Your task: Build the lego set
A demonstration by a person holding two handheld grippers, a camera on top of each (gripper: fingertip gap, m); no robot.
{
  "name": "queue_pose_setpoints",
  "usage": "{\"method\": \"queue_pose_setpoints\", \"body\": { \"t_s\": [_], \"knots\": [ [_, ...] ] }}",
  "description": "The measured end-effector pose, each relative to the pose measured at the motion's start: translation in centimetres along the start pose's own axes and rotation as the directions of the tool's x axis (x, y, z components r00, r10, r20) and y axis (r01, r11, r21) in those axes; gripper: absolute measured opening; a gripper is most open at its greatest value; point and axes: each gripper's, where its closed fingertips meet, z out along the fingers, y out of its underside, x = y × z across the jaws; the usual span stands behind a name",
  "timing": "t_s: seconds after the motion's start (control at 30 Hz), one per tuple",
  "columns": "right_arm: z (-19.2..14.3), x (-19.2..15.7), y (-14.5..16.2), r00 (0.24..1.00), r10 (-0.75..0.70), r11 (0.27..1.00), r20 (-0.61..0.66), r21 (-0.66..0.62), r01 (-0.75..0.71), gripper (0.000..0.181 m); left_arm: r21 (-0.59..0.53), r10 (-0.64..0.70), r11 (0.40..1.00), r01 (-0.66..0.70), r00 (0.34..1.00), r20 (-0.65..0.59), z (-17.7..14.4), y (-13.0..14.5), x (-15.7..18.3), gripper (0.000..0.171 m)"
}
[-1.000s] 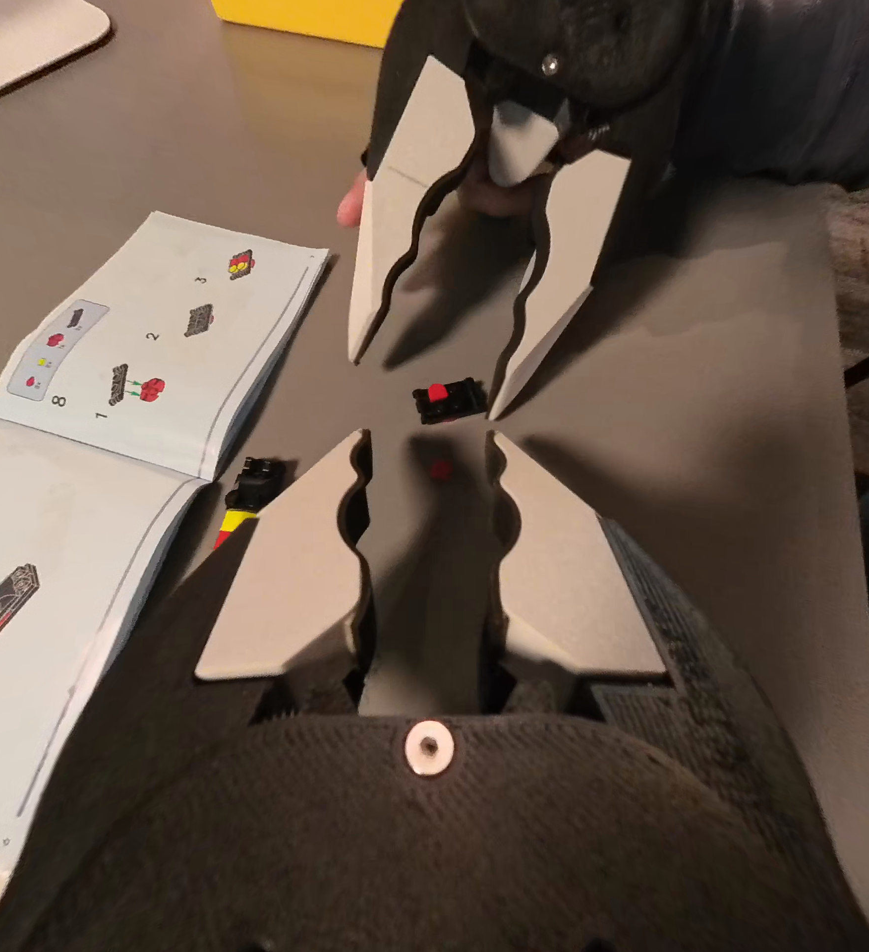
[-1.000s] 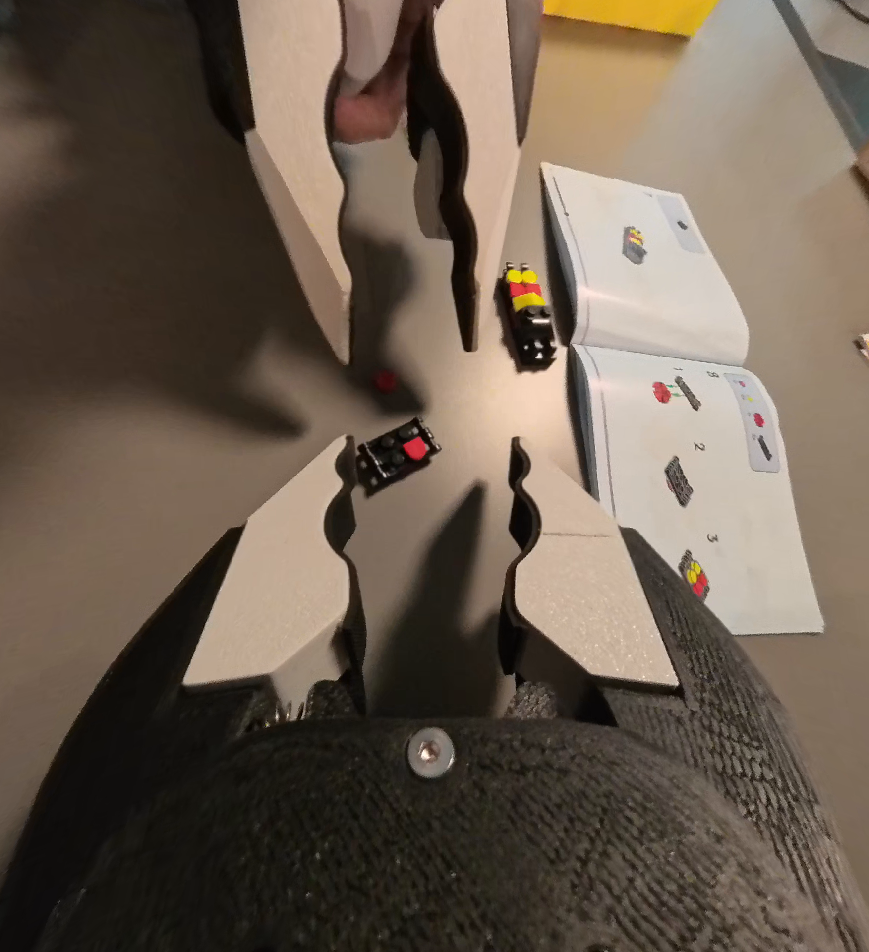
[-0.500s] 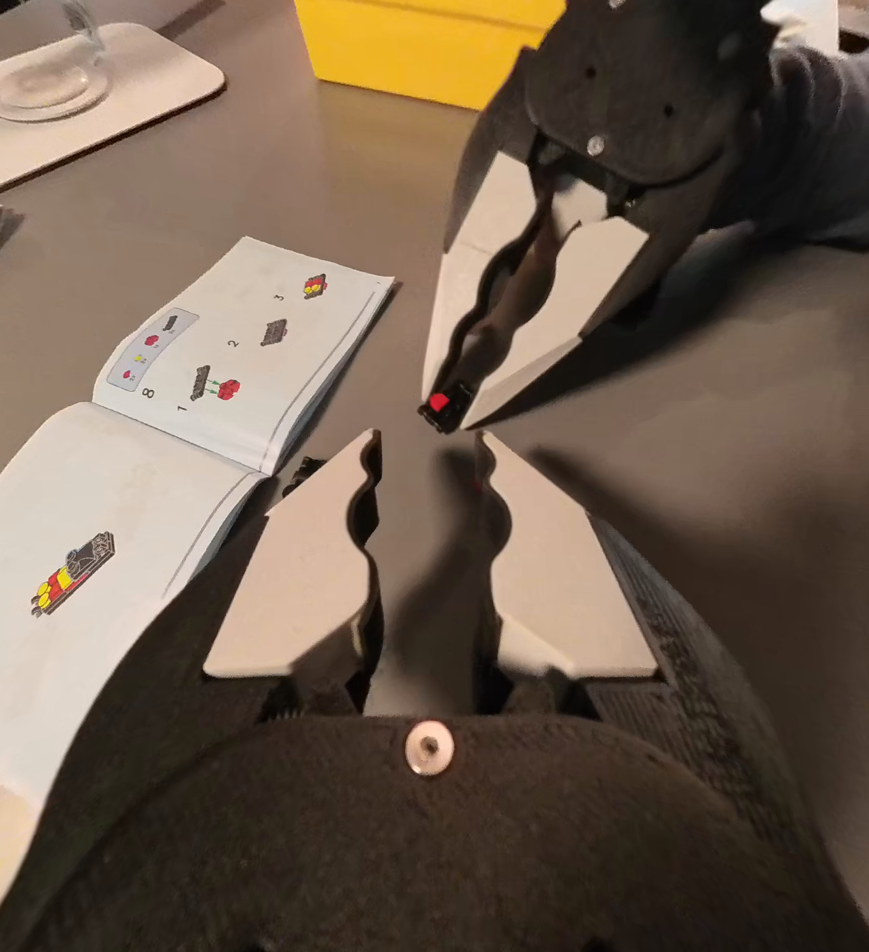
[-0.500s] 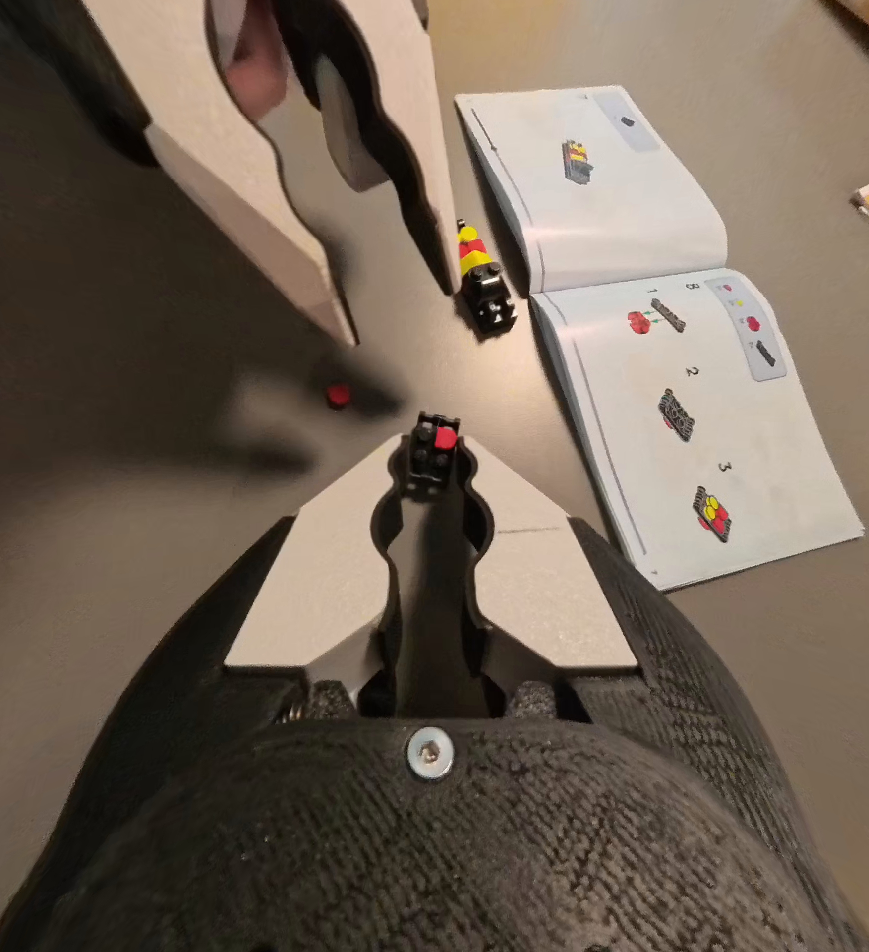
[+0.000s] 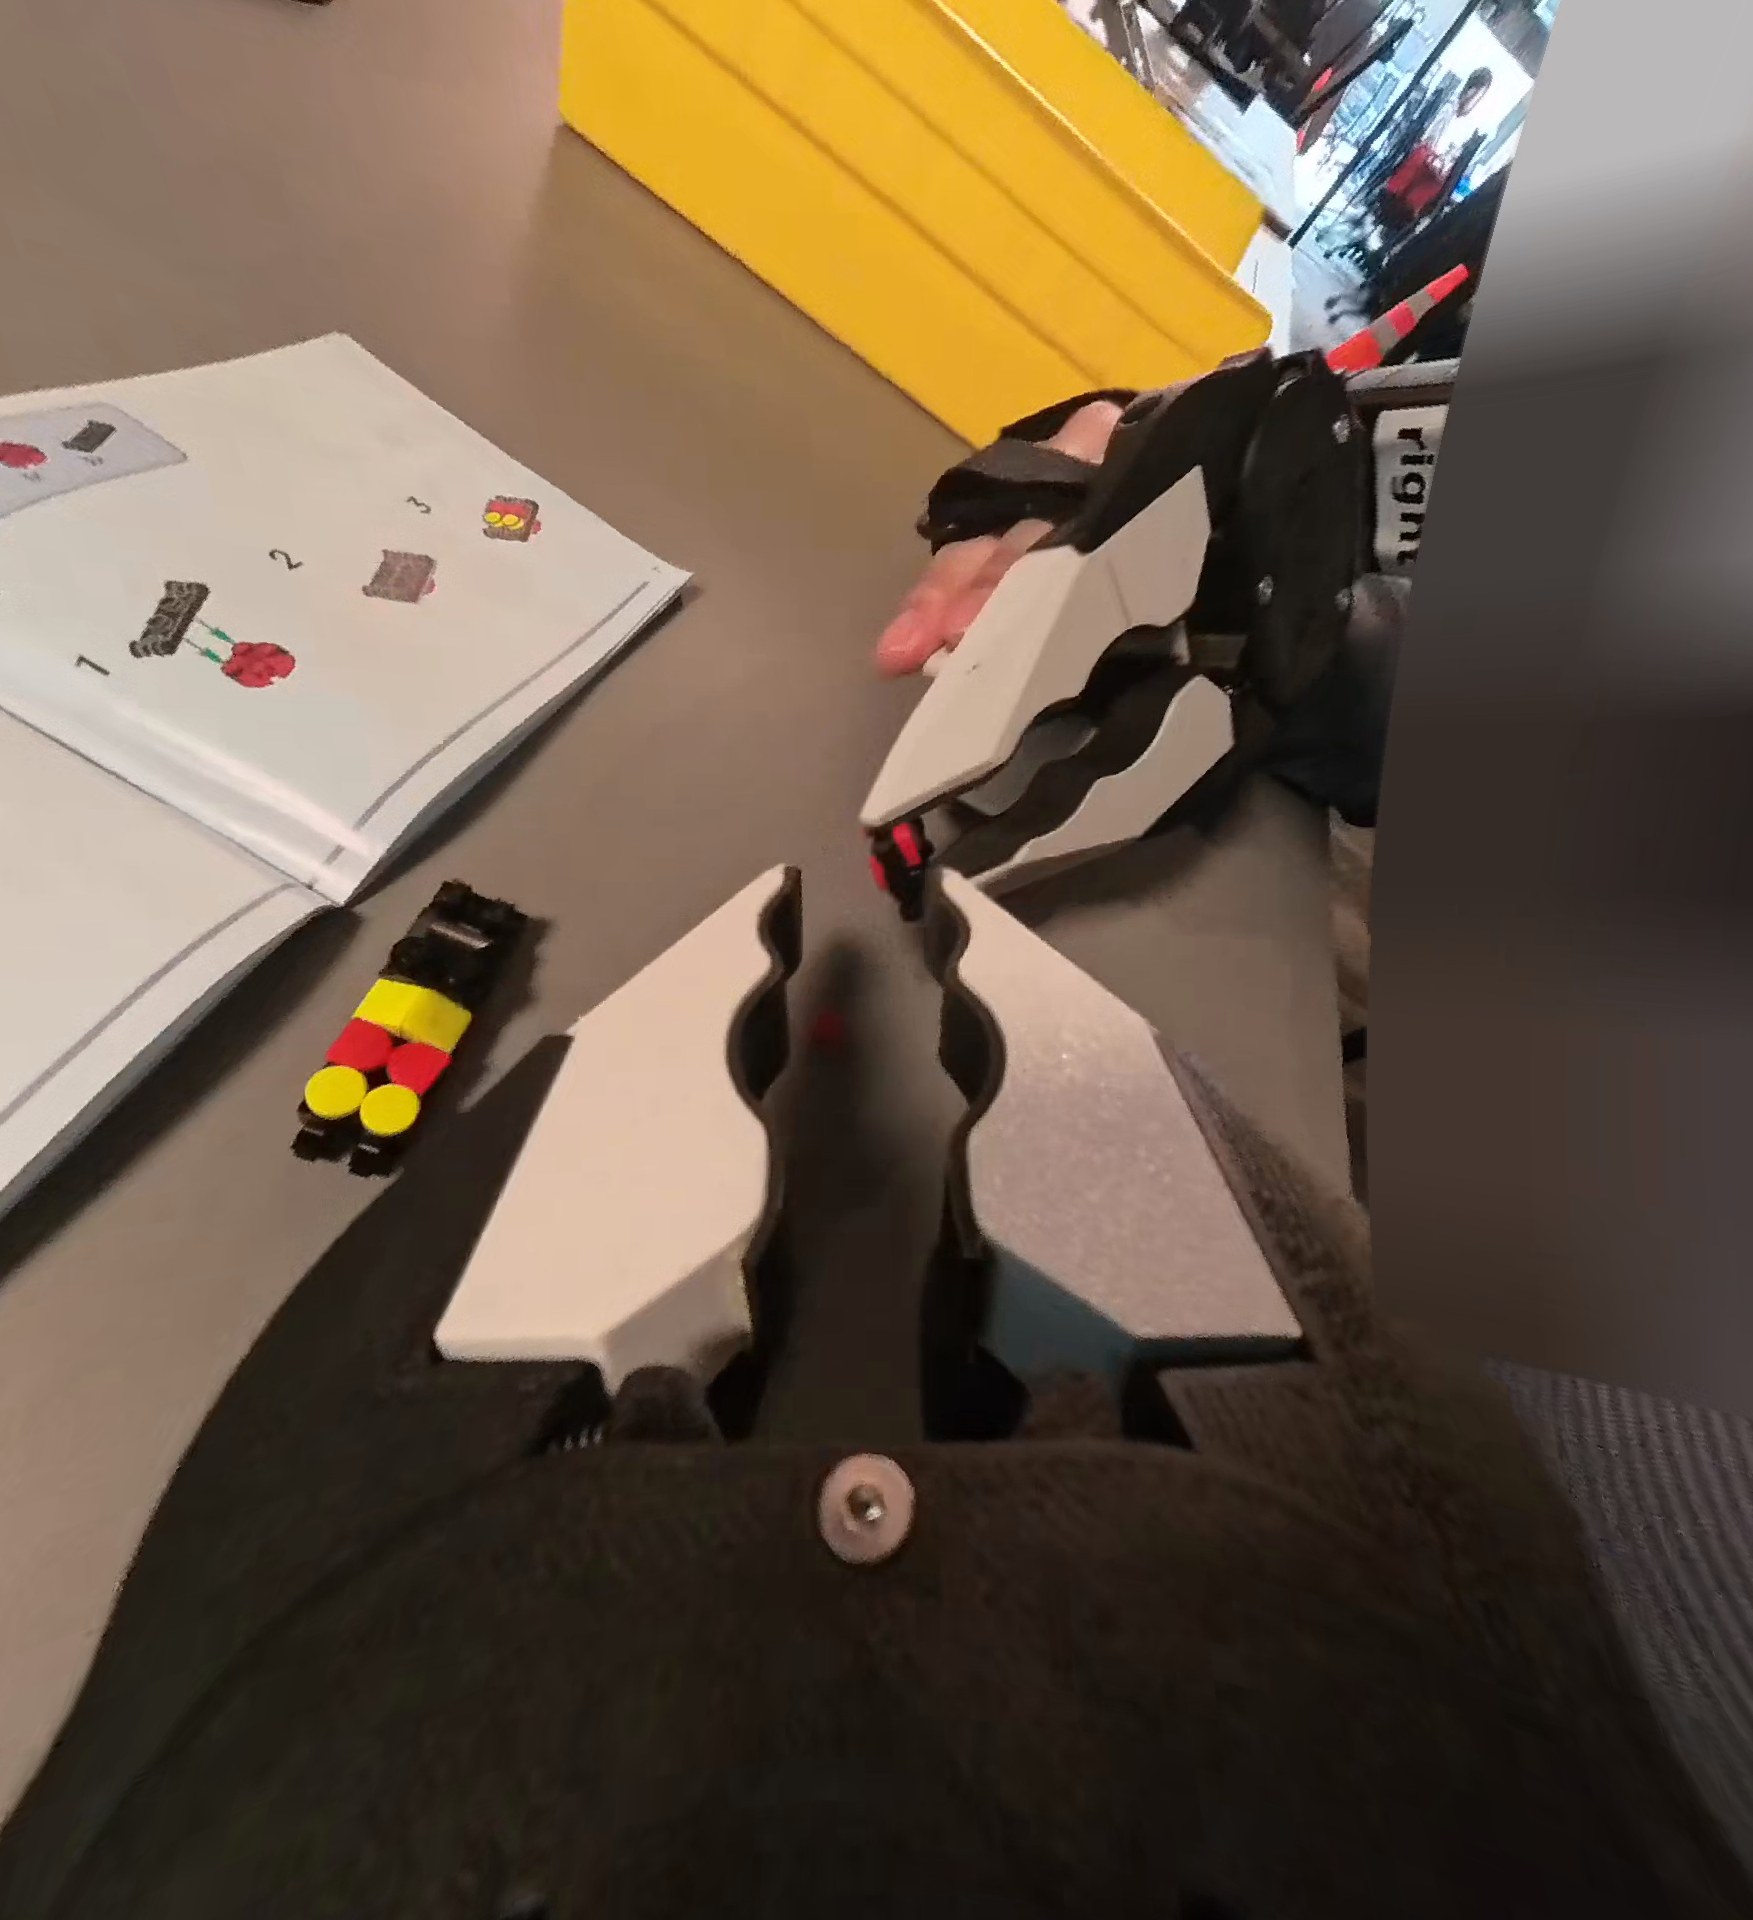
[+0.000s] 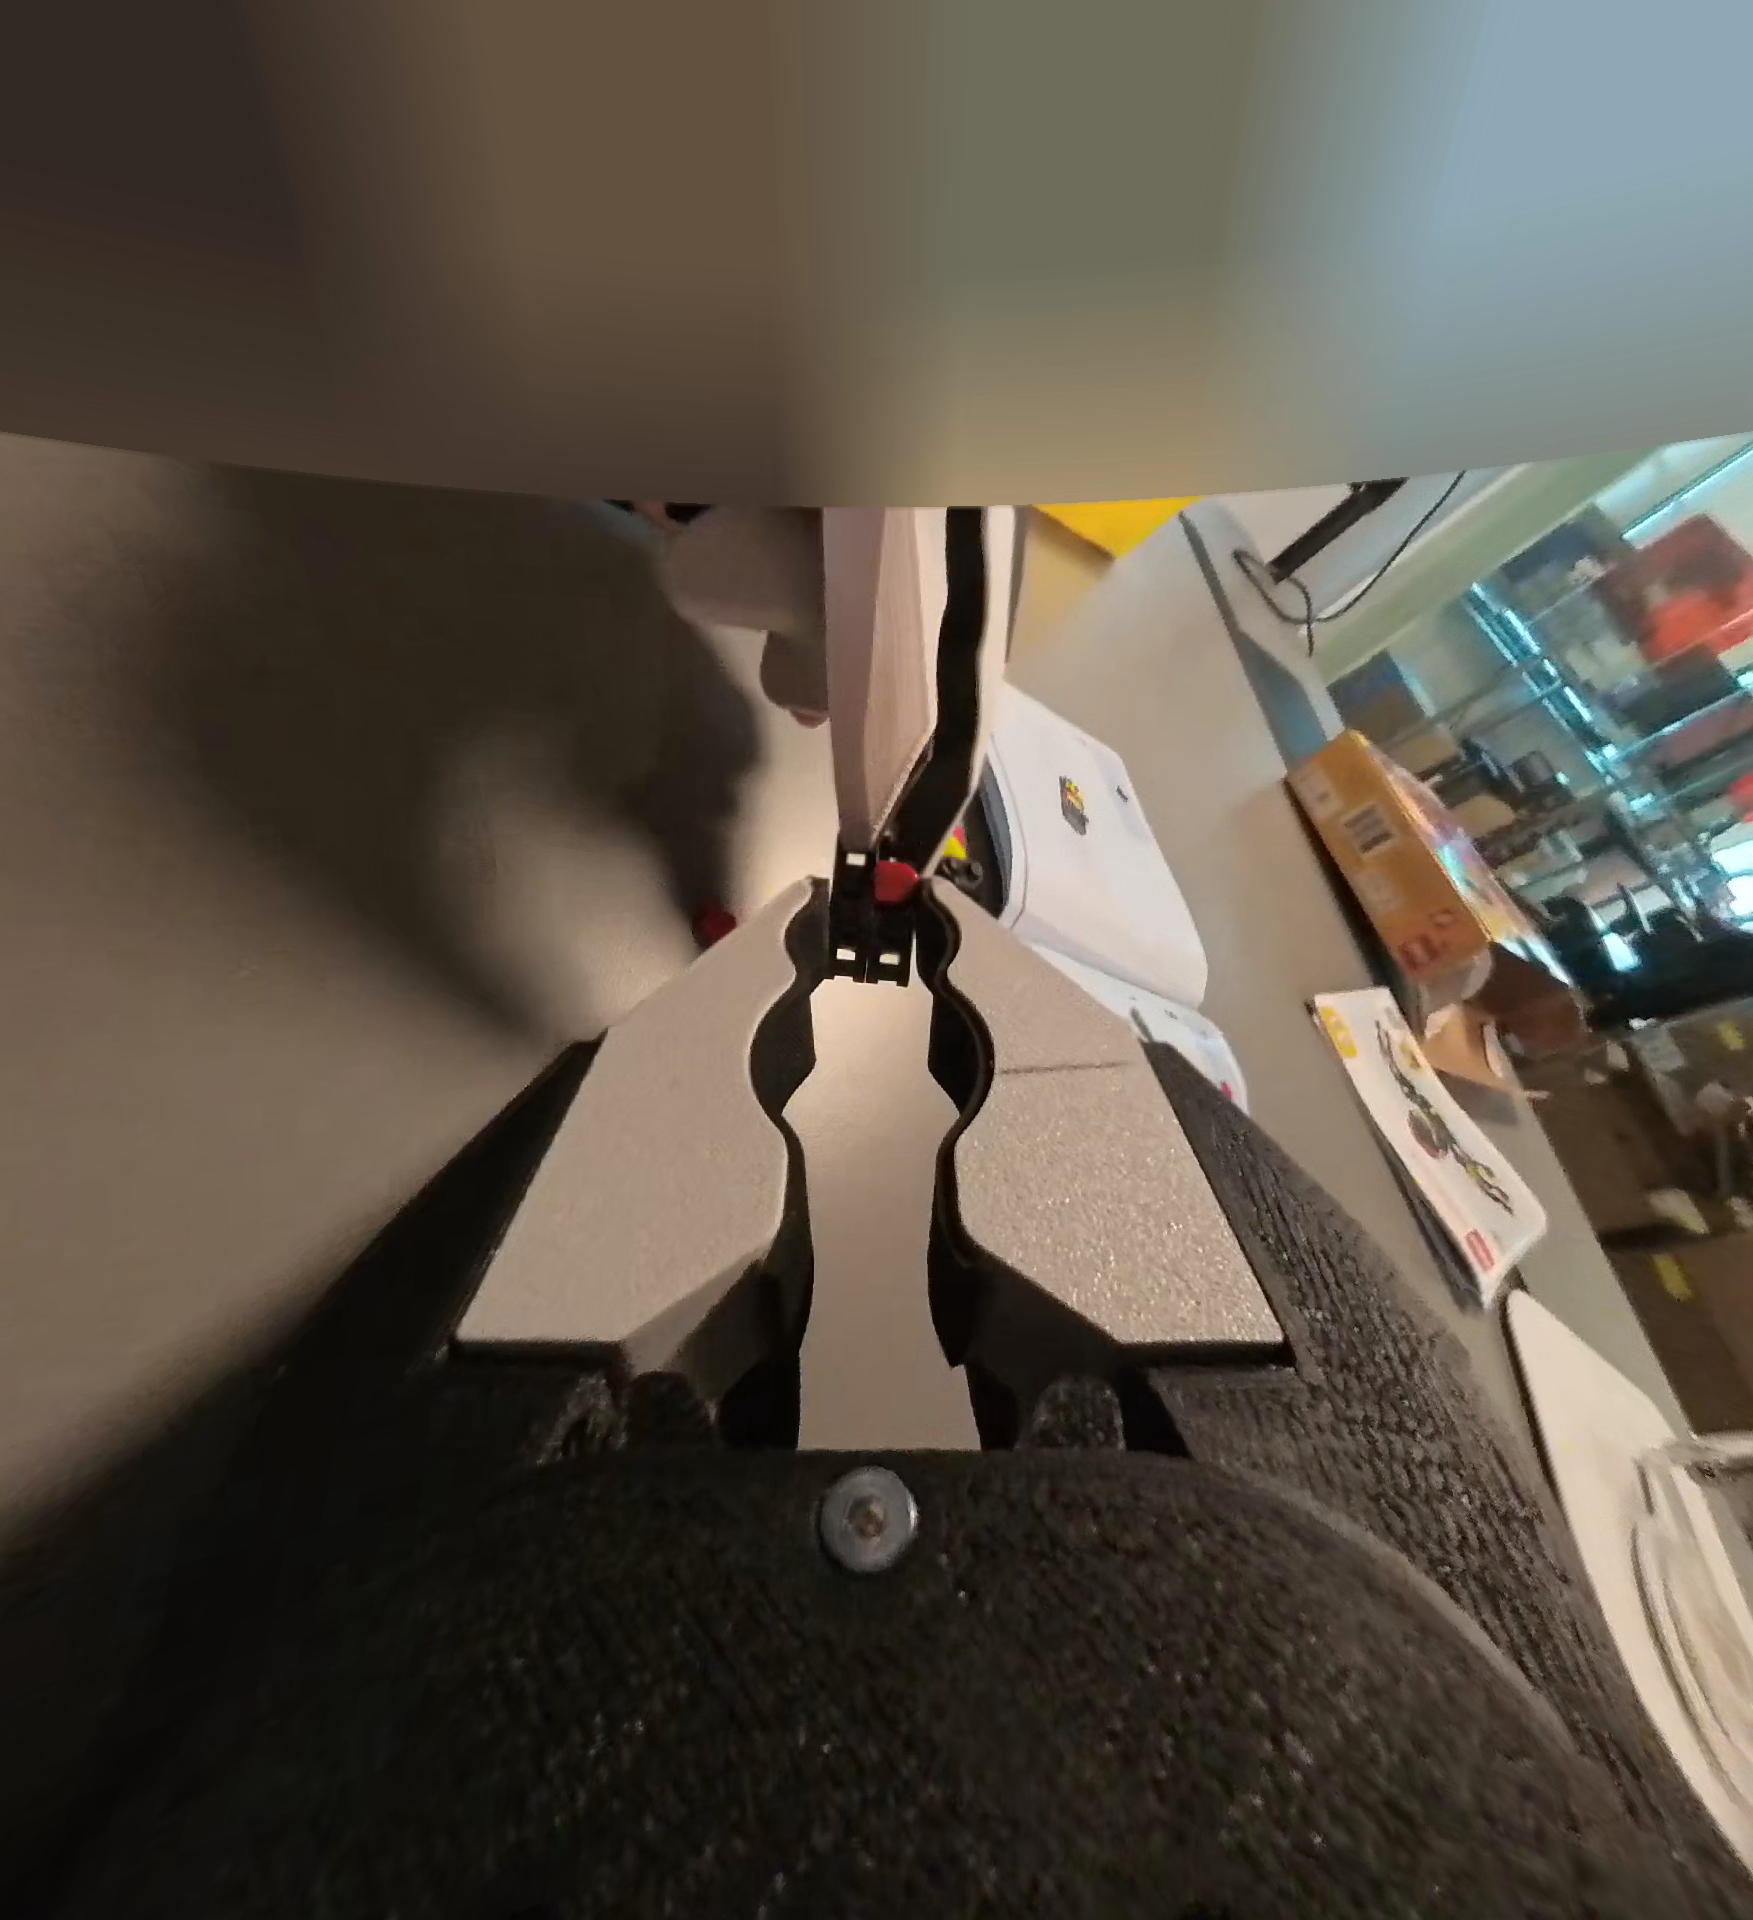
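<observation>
A matte grey-brown worktop fills the near ground, lit softly from above. A long yellow box sits along its far edge. Past the worktop's right edge the room opens out — metal shelving stacked with red and orange boxes, daylight coming through glazing behind it. A cardboard carton stands near that edge, and a dark cable trails over it
</observation>
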Motion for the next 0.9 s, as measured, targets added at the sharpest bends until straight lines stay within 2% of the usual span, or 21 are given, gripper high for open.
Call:
{"method": "queue_pose_setpoints", "body": {
  "t_s": [0.17,0.33,0.47,0.63,0.9],
  "knots": [
    [-0.2,-0.2,-0.8,1.000,-0.019,0.998,0.006,0.052,0.019,0.014,0.008,-0.085,0.996,0.088,0.985,-0.148,0.2,-0.1,1.6,0.010],
    [-0.3,0.5,-1.2,0.999,-0.018,0.997,-0.038,0.080,0.021,0.014,0.008,-0.124,0.992,0.130,0.965,-0.229,0.3,-0.1,2.2,0.014],
    [-0.5,1.4,-1.1,0.992,-0.049,0.996,-0.112,0.067,0.056,0.014,0.068,-0.092,0.992,0.108,0.973,-0.212,0.4,-0.7,2.1,0.017],
    [-0.5,1.3,-1.1,0.993,-0.050,0.996,-0.104,0.073,0.057,0.014,0.130,-0.091,0.984,0.118,0.976,-0.196,-0.1,-1.5,1.5,0.013],
    [-0.5,1.0,-0.8,0.997,-0.037,0.996,-0.073,0.076,0.042,0.014,0.117,-0.101,0.985,0.126,0.974,-0.201,-0.2,-1.4,1.3,0.006]
  ]
}}
